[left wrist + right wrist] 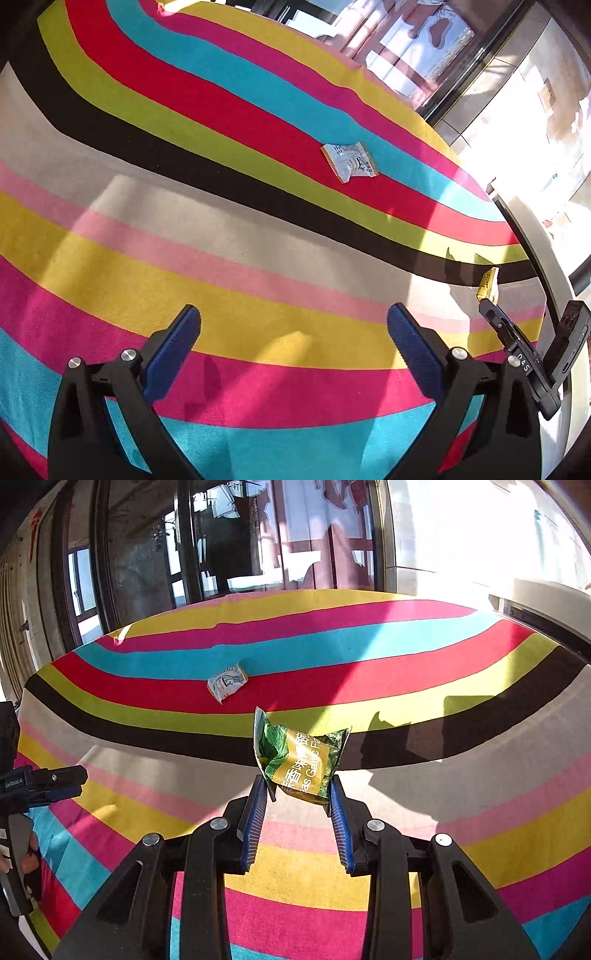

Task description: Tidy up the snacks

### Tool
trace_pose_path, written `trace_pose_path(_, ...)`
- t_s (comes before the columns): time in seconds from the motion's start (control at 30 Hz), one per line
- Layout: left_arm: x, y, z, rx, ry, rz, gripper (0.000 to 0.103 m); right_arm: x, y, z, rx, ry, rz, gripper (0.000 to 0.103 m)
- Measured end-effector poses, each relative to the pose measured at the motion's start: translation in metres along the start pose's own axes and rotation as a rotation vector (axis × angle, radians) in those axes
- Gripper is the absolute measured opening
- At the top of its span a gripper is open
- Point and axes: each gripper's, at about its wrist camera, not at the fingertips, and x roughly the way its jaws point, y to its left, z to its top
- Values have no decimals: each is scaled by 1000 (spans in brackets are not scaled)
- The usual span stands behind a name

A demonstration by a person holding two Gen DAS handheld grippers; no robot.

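**A:** What was the right hand-held gripper (299, 794) doing?

**B:** It had its blue pads (255, 812) pinched narrowly on the lower end of a green-and-gold snack packet (299, 760), held clear above the striped tabletop (480, 812). Most of the packet stuck out beyond the tips, crumpled and tilted, so I'd judge the grip was only on the bottom edge.

**A:** And the left one?

**B:** The left hand-held gripper (293, 332) stood wide apart and carried nothing, hovering over the yellow and pink stripes on the near side of the cloth.

**A:** Any other snack?

**B:** A small white sachet (349, 162) lay flat on the red stripe, well apart from both tools, towards the far side. I could not see any tray or box to sort into.

**A:** So how should the carry have been handled?

**B:** In my view, slowly and level, since a foil packet held by one edge can swing or slip out. I'd have lowered it until its free end touched the cloth beside the sachet before letting the pads part, so it lay flat rather than dropped. The free left tool could have gone for the sachet, coming down across its short sides, because it is thin and lay flush with the fabric.
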Motion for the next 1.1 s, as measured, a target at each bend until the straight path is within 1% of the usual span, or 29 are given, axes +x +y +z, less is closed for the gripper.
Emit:
trace_pose_path(0.07, 25, -20, 11, 4, 43, 31, 101, 9, -10, 5, 16, 0, -21, 34)
trace_pose_path(0.13, 53, -39, 22, 20, 69, 46, 101, 16, -18, 4, 54, -1, -15, 34)
trace_pose_path(0.17, 67, -47, 28, 20, 65, 77, 101, 20, -21, 2, 75, 0, -10, 34)
trace_pose_path(0.2, 76, -56, 35, 25, 38, 116, 101, 24, -22, -2, 92, 13, 0, 35)
trace_pose_path(0.23, 88, -64, 43, 24, 36, 111, 101, 26, -23, -4, 112, 24, 19, 35)
trace_pose_path(0.27, 99, -70, 52, 16, 46, 84, 101, 23, -24, -4, 129, 3, 26, 35)
trace_pose_path(0.3, 109, -75, 61, -6, 48, 66, 101, 21, -25, -4, 135, -13, 31, 35)
trace_pose_path(0.43, 143, -88, 94, -115, 12, 36, 101, 17, -33, -6, 177, -36, 59, 35)
trace_pose_path(0.53, 162, -90, 114, -160, -20, 76, 101, 17, -43, -8, 225, -39, 94, 35)
trace_pose_path(0.6, 177, -90, 127, -184, -3, 104, 101, 18, -45, -9, 239, -33, 104, 35)
trace_pose_path(0.7, 190, -97, 139, -159, 11, 173, 101, 20, -42, -8, 224, -18, 108, 35)
trace_pose_path(0.77, 192, -100, 138, -133, 3, 182, 101, 21, -41, -8, 223, -14, 111, 35)
trace_pose_path(0.8, 192, -103, 134, -94, 0, 187, 101, 20, -42, -8, 227, -14, 113, 35)
trace_pose_path(0.87, 189, -115, 123, 29, -3, 249, 75, 20, -44, -8, 237, -13, 115, 35)
trace_pose_path(0.9, 187, -118, 116, 86, 4, 229, 53, 20, -44, -9, 238, -12, 116, 35)
trace_pose_path(0.93, 182, -119, 109, 122, 11, 191, 42, 20, -44, -8, 238, -11, 118, 35)
trace_pose_path(1.03, 156, -112, 87, 156, 4, 112, 37, 19, -45, -7, 238, -17, 129, 35)
trace_pose_path(1.1, 131, -107, 70, 179, -15, 64, 36, 19, -46, -7, 245, -19, 133, 35)
